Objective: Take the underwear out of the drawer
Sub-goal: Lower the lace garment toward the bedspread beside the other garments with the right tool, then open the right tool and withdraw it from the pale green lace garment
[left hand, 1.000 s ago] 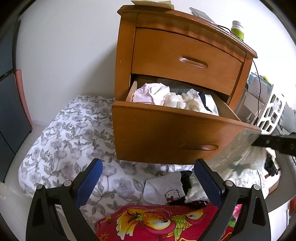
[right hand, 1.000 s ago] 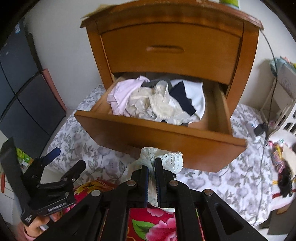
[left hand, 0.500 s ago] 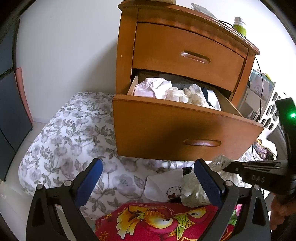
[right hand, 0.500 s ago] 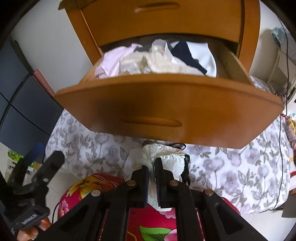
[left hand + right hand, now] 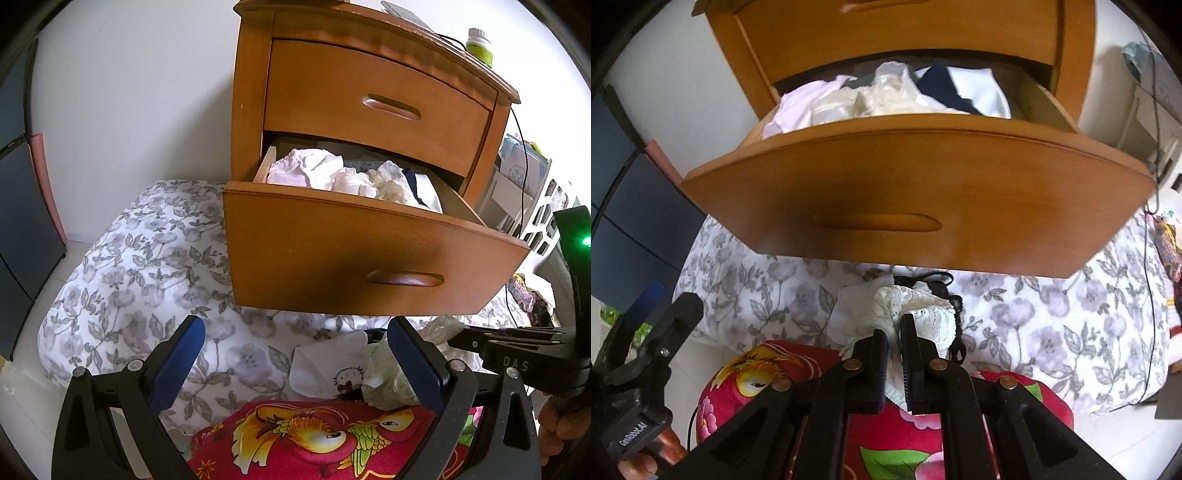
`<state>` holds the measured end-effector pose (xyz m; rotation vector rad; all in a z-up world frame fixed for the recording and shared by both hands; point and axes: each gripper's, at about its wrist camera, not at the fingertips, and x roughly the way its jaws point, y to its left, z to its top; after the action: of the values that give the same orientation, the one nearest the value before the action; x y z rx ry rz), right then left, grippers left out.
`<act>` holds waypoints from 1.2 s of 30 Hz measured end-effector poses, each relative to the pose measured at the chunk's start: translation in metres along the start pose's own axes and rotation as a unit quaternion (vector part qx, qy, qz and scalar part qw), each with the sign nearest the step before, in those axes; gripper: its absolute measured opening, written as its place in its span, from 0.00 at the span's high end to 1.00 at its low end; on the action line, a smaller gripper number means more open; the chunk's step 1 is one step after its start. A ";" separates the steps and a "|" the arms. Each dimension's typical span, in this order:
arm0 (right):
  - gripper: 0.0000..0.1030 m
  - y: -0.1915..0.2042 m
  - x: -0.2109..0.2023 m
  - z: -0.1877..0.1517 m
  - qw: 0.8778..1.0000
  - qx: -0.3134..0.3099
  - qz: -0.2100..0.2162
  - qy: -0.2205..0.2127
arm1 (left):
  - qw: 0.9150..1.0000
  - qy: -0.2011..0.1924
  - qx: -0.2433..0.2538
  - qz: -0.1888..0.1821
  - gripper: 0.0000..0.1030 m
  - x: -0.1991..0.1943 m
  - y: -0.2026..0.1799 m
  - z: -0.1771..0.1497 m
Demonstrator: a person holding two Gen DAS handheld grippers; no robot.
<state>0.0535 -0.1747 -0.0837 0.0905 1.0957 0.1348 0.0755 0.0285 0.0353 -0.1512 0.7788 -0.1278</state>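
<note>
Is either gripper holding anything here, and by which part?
The left gripper is open and empty. The right gripper's jaws are opening, with the near edge of the white lace underwear between them, over the floral bedding.

Above drawer: the closed upper drawer (image 5: 376, 107) is overhanging the clothes (image 5: 351, 179), leaving a narrow gap.
Below: the open drawer front (image 5: 905, 206) is jutting over the bed (image 5: 1052, 325).

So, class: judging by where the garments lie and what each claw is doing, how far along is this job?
Done: the lower drawer is pulled out, and a white printed garment lies on the floral bedding. In hand: the right claw is opening, with the lace underwear between its jaws, over that pile. Left: more clothes fill the drawer. The left claw is open and empty.
</note>
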 end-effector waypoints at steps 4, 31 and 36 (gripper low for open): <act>0.67 -0.003 -0.006 -0.003 1.000 0.004 -0.007 -0.009 | 1.000 0.003 0.001 0.001 0.04 0.001 0.000 0.000; 0.00 -0.024 -0.022 -0.019 0.998 0.027 -0.031 -0.056 | 1.000 0.029 -0.007 0.007 0.04 0.009 0.002 -0.004; 0.00 -0.023 -0.028 -0.018 0.997 0.025 -0.024 -0.070 | 0.999 0.034 -0.004 0.009 0.04 0.009 -0.001 -0.005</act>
<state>0.0260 -0.2015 -0.0709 0.1167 0.9610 0.0567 0.0779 0.0259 0.0253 -0.1489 0.8480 -0.1127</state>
